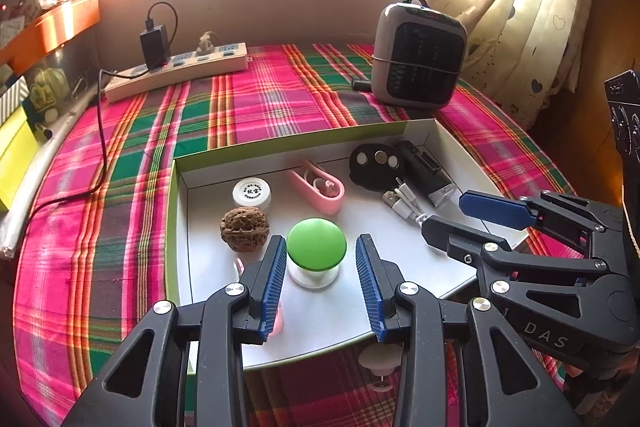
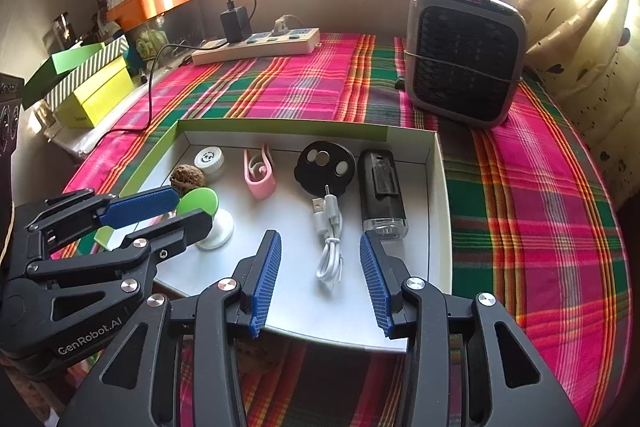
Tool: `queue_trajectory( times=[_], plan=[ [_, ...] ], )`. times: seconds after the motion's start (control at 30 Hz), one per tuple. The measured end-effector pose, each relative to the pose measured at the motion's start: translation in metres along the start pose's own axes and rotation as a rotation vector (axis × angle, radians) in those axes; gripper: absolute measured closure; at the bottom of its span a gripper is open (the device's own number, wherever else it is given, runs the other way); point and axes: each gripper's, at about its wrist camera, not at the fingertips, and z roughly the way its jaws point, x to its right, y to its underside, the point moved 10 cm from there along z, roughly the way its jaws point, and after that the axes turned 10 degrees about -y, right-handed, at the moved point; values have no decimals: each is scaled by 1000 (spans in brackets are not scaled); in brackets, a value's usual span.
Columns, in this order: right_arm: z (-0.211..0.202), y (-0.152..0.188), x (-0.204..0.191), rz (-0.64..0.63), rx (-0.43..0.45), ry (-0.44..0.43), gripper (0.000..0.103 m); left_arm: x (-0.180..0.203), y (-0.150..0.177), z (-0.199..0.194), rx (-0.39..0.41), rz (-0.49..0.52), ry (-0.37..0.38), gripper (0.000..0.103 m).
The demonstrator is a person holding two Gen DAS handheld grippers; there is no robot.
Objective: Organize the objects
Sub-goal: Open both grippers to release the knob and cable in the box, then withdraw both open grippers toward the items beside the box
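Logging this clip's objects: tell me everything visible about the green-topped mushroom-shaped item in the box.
The green-topped item has a smooth, matte, rounded green cap on a white, partly translucent-looking base, likely plastic. It stands upright on the floor of the white box, near its front, with the walnut just beside it to the left. The left tongs are open, one finger on each side of it; no contact is visible. Nothing rests on it.
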Motion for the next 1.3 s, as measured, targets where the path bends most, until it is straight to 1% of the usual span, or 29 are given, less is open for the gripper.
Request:
queue_trajectory(
  times=[0.27, 0.4, 0.53, 0.7, 0.9, 1.03, 1.13, 1.3],
  plan=[
    [-18, 4, -4, 11, 41, -2, 60, -5, 0, -14, 32, -7, -17, 69],
    [-24, 8, -6, 5, 50, -1, 60, -6, 2, -20, 43, -8, -25, 69],
    [-29, 12, -7, 8, 56, -3, 60, -7, 5, -27, 63, 10, -52, 68],
    [-33, 19, -8, 13, 60, -3, 60, -10, 11, -34, 65, 4, -49, 68],
    [-39, 29, -6, 25, 62, 2, 60, -12, 21, -43, 64, -10, -27, 67],
    [-41, 36, -6, 32, 61, -2, 59, -13, 29, -43, 47, -19, -18, 66],
    [-43, 40, -10, 32, 62, -5, 56, -11, 33, -44, 39, -32, 9, 66],
    [-46, 45, -12, 20, 63, -1, 56, -1, 43, -42, 13, -17, 43, 63]
  ],
)
